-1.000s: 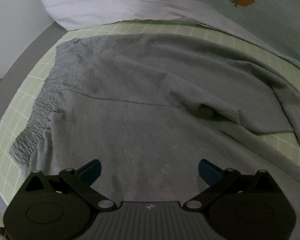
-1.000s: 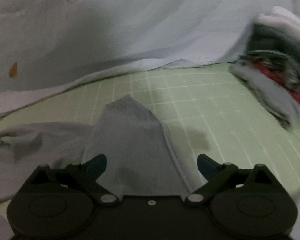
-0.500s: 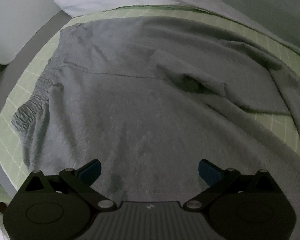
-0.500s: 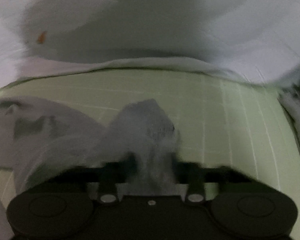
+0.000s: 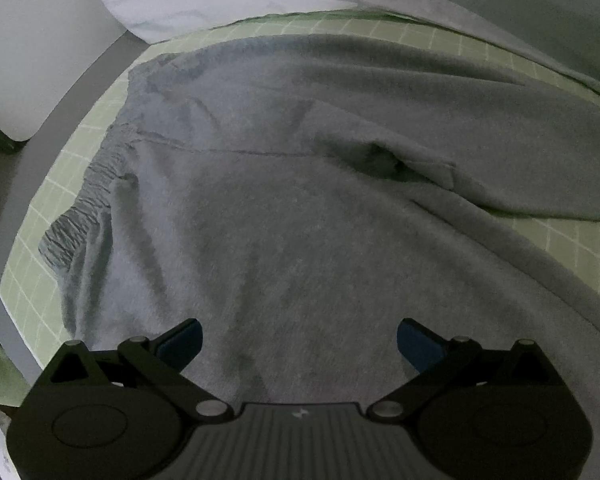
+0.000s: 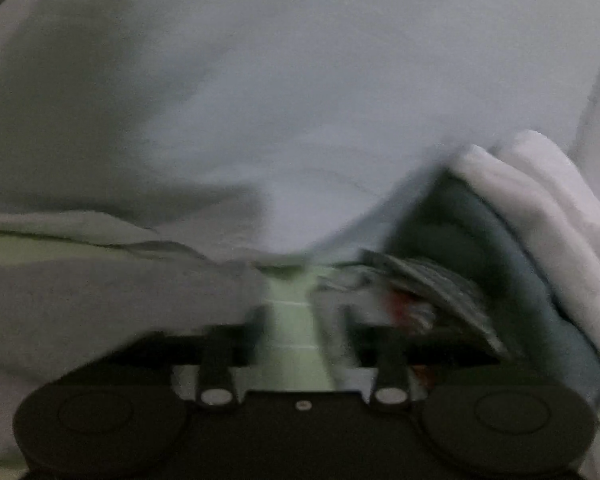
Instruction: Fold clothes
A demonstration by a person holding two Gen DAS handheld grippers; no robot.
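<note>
Over the grey sweatpants (image 5: 300,208) spread on your green checked mat (image 5: 48,216), your left gripper (image 5: 298,340) gapes empty; your right gripper (image 6: 300,332), blurred, is opening beside them, nothing visibly between.

Grey trousers (image 5: 300,208), green-checked sheet (image 5: 480,44)

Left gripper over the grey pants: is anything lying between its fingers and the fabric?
Nothing visible. The left gripper hangs open directly over the grey pants, which lie spread on the green checked sheet. Only bare fabric shows between and ahead of the fingers.
</note>
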